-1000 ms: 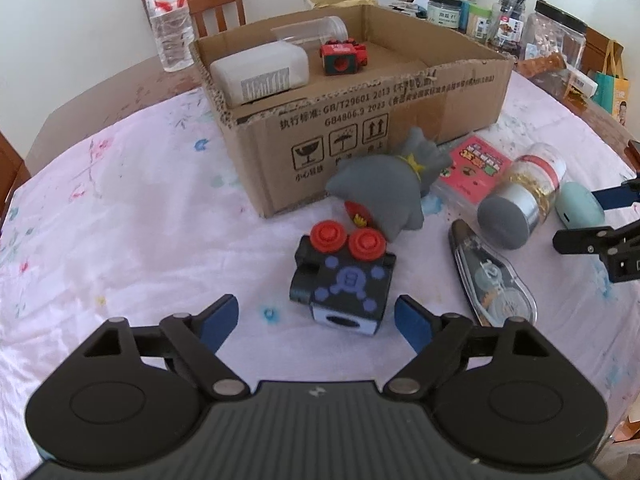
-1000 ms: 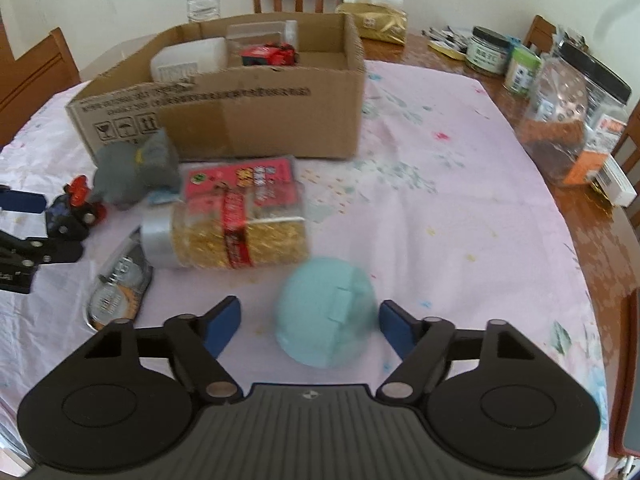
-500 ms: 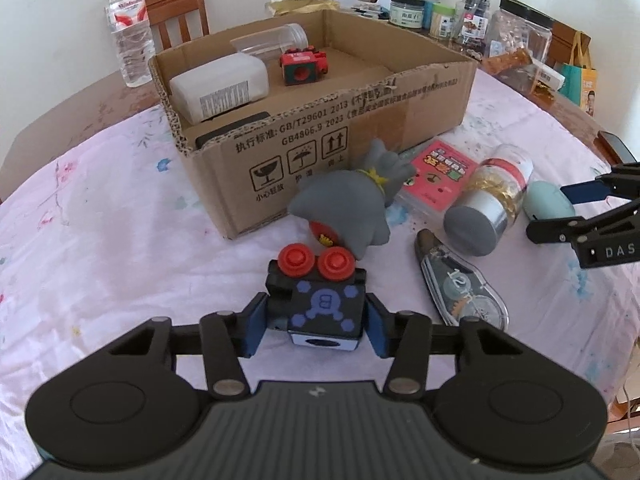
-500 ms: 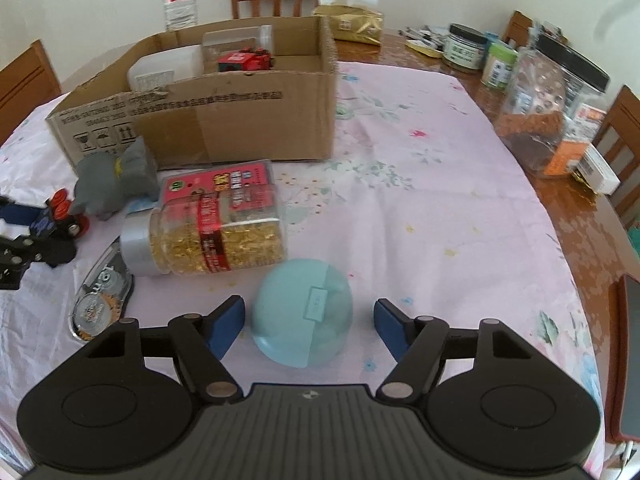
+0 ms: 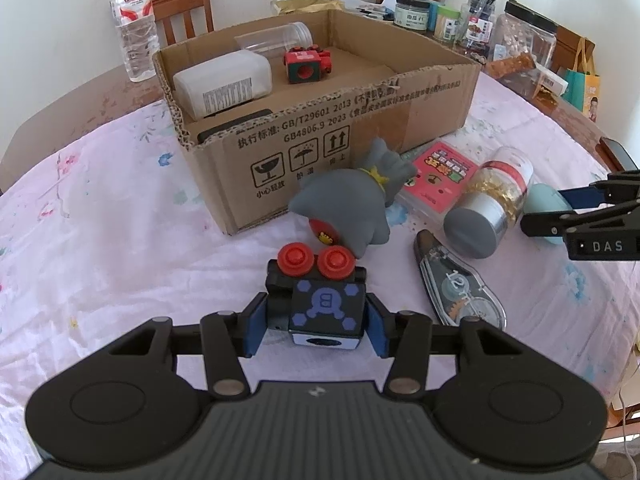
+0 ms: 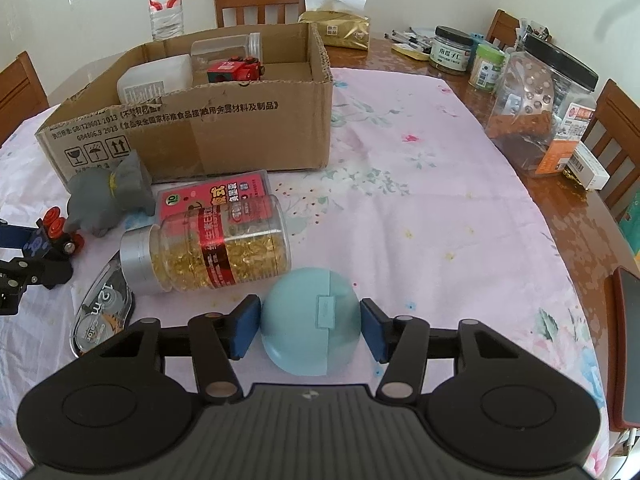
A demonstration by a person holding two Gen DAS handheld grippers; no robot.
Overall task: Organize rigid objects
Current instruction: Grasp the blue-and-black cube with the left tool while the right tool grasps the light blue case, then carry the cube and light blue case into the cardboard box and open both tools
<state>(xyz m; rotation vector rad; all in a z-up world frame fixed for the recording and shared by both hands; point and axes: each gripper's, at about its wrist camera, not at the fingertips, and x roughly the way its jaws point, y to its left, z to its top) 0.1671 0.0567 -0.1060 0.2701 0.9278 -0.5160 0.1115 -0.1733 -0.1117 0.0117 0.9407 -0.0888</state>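
My left gripper point(image 5: 316, 322) is shut on a black toy block with two red wheels point(image 5: 320, 296) on the pink tablecloth. My right gripper point(image 6: 310, 322) has its pads against both sides of a light blue dome-shaped case point(image 6: 310, 318). The open cardboard box point(image 5: 360, 120) stands behind and holds a white container point(image 5: 224, 82), a clear jar and a red toy car point(image 5: 306, 64). A grey plush toy point(image 5: 348, 204), a pink card pack point(image 5: 440, 176), a capsule jar point(image 6: 216, 248) and a correction tape dispenser point(image 5: 460, 292) lie in front of the box.
A water bottle point(image 5: 134, 20) stands behind the box at left. Jars, a pen cup and a big clear canister point(image 6: 536, 108) crowd the bare wood at the right. Wooden chairs ring the table. A phone point(image 6: 628, 356) lies at the right edge.
My left gripper moved forward and closed on the black toy block. My right gripper moved in and closed around the blue case.
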